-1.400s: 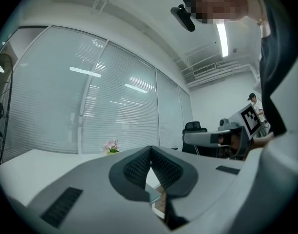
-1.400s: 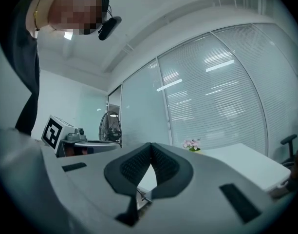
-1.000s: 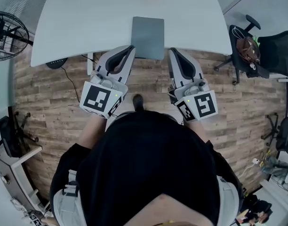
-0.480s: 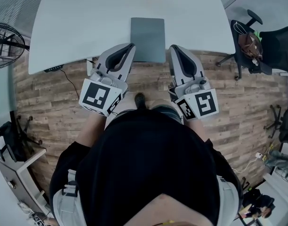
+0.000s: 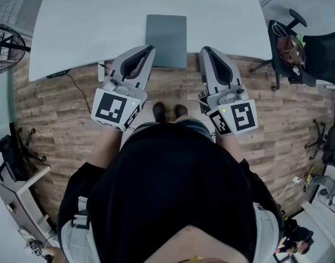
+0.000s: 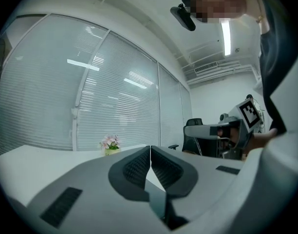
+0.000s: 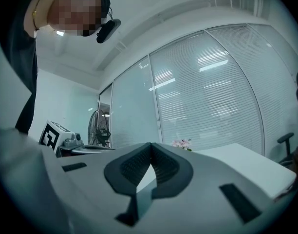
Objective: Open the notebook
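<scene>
notebook [image 5: 166,40]: closed, grey cover up, flat on the table [image 5: 91,26] at its near edge, dead 12 o'clock from the person. Placed for a two-sided approach.
left tongs [image 5: 151,48]: jaws pressed together, nothing between them. Tip sits at the notebook's 8 o'clock, by its left edge. Contact can't be confirmed from above.
right tongs [image 5: 203,50]: jaws together too, empty. Tip just off the notebook's right edge at 4 o'clock, small gap showing.
pose: both held level and pointing to 12, flanking the notebook. Looks like a bracket setup, one side to pin and the other to lift the cover.
why shut: my read is that a thin closed tip slides under a cover edge more easily than spread jaws.
stage: approach only, cover not lifted.
next needs: find which side the spine is on (can't tell from here), then work a tip under the free edge.
risk: notebook skids on the smooth table if it isn't pinned.
surroundings: fan [image 5: 6,40] at 9 o'clock, office chair [image 5: 315,59] at 3, both well clear.
</scene>
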Demonstrator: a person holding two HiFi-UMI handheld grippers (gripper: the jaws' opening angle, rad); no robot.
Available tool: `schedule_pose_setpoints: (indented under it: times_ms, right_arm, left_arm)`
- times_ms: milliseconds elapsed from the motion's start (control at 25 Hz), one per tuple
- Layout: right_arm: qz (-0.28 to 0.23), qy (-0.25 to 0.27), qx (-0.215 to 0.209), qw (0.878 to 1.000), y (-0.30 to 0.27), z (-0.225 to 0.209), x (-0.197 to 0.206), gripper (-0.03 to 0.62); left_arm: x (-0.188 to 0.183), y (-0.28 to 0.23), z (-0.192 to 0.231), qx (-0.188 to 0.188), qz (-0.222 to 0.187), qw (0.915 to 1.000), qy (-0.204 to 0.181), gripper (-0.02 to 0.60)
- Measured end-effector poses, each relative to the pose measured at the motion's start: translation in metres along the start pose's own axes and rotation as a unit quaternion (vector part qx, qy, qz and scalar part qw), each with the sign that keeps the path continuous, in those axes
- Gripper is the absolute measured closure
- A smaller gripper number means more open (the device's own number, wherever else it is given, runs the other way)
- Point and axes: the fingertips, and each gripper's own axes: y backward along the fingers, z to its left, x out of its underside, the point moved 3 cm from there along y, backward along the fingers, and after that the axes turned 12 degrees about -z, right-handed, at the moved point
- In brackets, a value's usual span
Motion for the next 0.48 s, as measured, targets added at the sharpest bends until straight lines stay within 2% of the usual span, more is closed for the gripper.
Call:
schedule_pose_setpoints:
  times_ms: [240,480]
  right_arm:
    - [0.008,-0.003,-0.013,1.0,0.005,-0.017,-0.005,0.589]
    - [0.014,-0.009,-0.03,0.999,0.008,-0.028,-0.007,0.589]
  left_arm:
    - [0.016,-0.006,-0.011,-0.015,0.035,0.9993,0.0,0.569]
    - [0.029,-0.019,-0.026,-0.015,0.049,0.9981,-0.035,0.54]
